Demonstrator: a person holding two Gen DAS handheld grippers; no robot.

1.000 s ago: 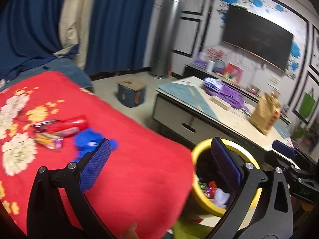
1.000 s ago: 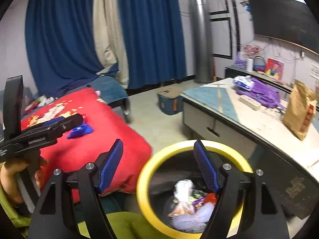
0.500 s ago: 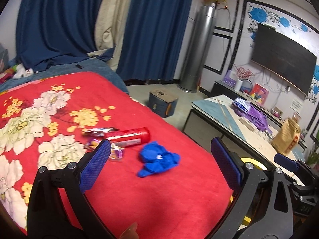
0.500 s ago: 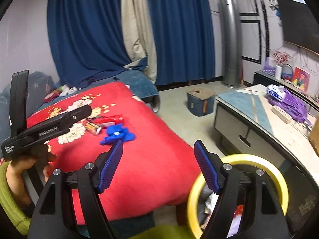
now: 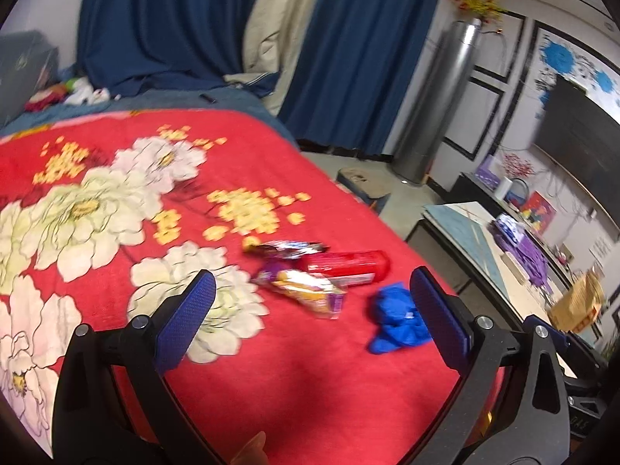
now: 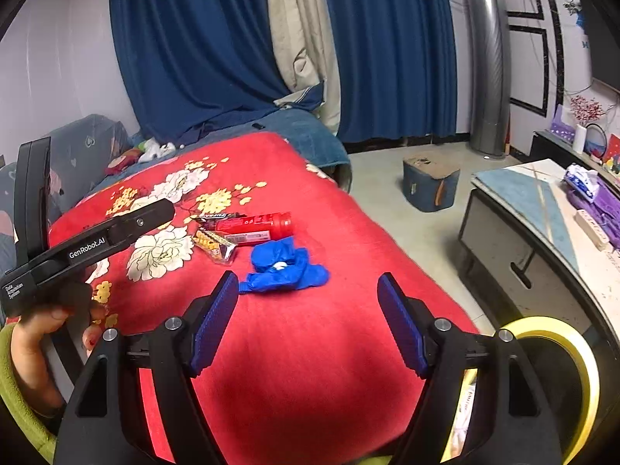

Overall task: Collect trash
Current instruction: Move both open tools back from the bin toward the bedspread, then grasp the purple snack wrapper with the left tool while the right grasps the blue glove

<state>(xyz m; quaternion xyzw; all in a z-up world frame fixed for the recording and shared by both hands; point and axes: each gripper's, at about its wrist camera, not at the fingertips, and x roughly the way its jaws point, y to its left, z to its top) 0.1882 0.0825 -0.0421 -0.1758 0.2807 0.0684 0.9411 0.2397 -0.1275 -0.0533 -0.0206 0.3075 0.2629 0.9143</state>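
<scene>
Trash lies on a red flowered blanket [image 5: 116, 178]: a crumpled blue glove [image 5: 397, 319] [image 6: 283, 267], a red wrapper [image 5: 347, 265] [image 6: 252, 224], a yellow-and-purple snack packet [image 5: 306, 290] [image 6: 215, 246] and a dark wrapper [image 5: 288, 248]. My left gripper [image 5: 310, 316] is open and empty, above the blanket just short of the packets. My right gripper [image 6: 308, 319] is open and empty, just short of the blue glove. A yellow-rimmed bin [image 6: 558, 352] stands at the lower right of the right wrist view.
A low table [image 6: 542, 209] [image 5: 484, 240] with purple items stands to the right of the bed. A small blue box [image 6: 428, 184] sits on the floor. Blue curtains [image 6: 217, 46] and a silver column [image 6: 488, 58] are behind.
Both grippers have swung left, away from the yellow bin and over the red blanket. The trash pieces now lie closer in front of both grippers. Both stay open.
</scene>
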